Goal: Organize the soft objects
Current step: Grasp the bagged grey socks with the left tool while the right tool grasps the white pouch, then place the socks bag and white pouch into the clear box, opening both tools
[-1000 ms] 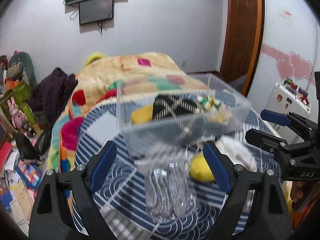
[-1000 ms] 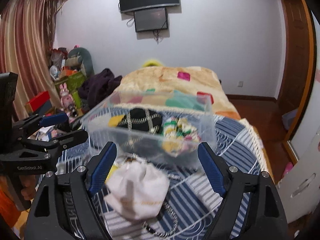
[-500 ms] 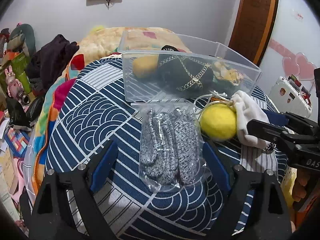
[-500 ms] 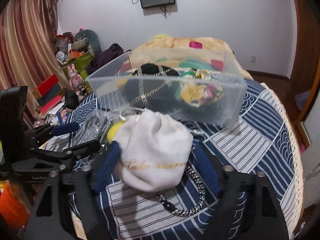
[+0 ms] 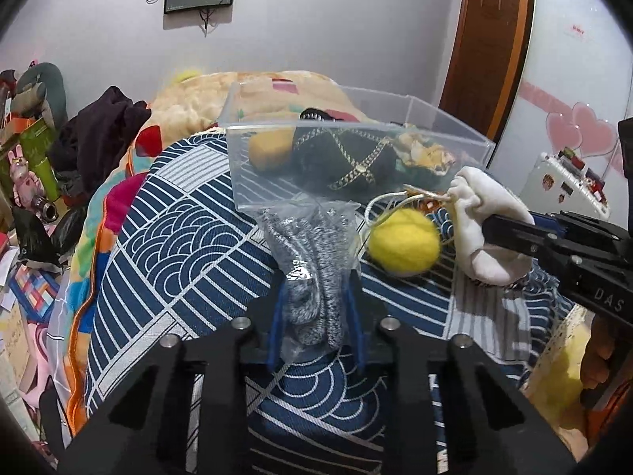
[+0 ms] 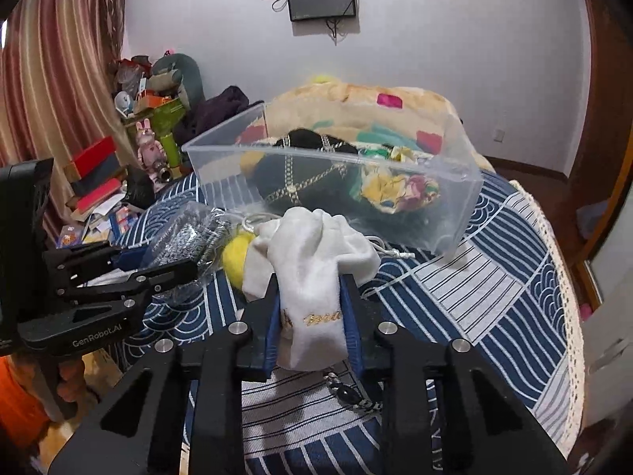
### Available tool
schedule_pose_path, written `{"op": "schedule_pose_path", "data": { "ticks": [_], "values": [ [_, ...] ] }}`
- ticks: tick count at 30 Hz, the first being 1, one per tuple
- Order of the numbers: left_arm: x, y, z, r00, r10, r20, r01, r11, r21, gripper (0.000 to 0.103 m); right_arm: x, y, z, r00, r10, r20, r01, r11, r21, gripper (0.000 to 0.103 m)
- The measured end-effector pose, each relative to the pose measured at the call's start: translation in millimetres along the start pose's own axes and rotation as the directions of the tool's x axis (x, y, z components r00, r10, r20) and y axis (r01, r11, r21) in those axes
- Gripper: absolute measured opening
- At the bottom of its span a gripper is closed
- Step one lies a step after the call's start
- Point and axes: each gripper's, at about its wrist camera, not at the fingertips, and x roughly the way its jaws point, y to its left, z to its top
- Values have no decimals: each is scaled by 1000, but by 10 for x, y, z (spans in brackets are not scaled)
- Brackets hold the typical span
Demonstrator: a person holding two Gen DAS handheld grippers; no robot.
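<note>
Gold script—white pouch point(image 6: 312, 277)—"GenRobot.AI" tongs point(image 6: 158, 273)

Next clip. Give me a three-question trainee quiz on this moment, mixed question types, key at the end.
1. True or false: the left gripper is closed on the yellow ball.
2. Multiple choice: what does the right gripper hold? A) the clear plastic bin B) the white drawstring pouch C) the black chain-strap bag
3. Fill in: the bagged grey knit item lies on the blue patterned cover, just in ______ of the bin.

Key
1. False: it is closed on the bagged grey knit item; the ball lies free beside it.
2. B
3. front
</note>
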Motion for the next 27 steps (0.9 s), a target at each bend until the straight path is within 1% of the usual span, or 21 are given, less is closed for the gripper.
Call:
{"op": "schedule_pose_path", "data": {
  "ticks": [2, 7, 15, 20, 24, 27],
  "values": [
    [-45, 21, 27, 1000, -7, 9, 7, 1000, -13, 24, -47, -26, 32, 1000, 4, 18, -4, 1000, 9, 21],
    [-199, 73, 115, 998, -8, 61, 10, 1000, -29, 22, -208, -76, 107, 997, -11, 76, 9, 1000, 27, 21],
    [-454, 102, 439, 985, 3, 171, 0, 1000, -20, 22, -424, -146, 316, 986, -44, 163, 39, 999, 36, 21],
    [-482, 135, 677, 974, 22, 226, -17, 1000, -23, 22, -492, -181, 509, 973, -58, 224, 48, 998, 48, 21],
    [-407, 161, 864, 971, 22, 239, -15, 999, -30, 22, -476, -184, 680, 963, -64, 261, 52, 997, 55, 21],
    [-315, 168, 983, 971, 16, 237, -7, 999, -37, 22, -404, -160, 778, 960, -76, 269, 62, 996, 60, 21]
  ]
}}
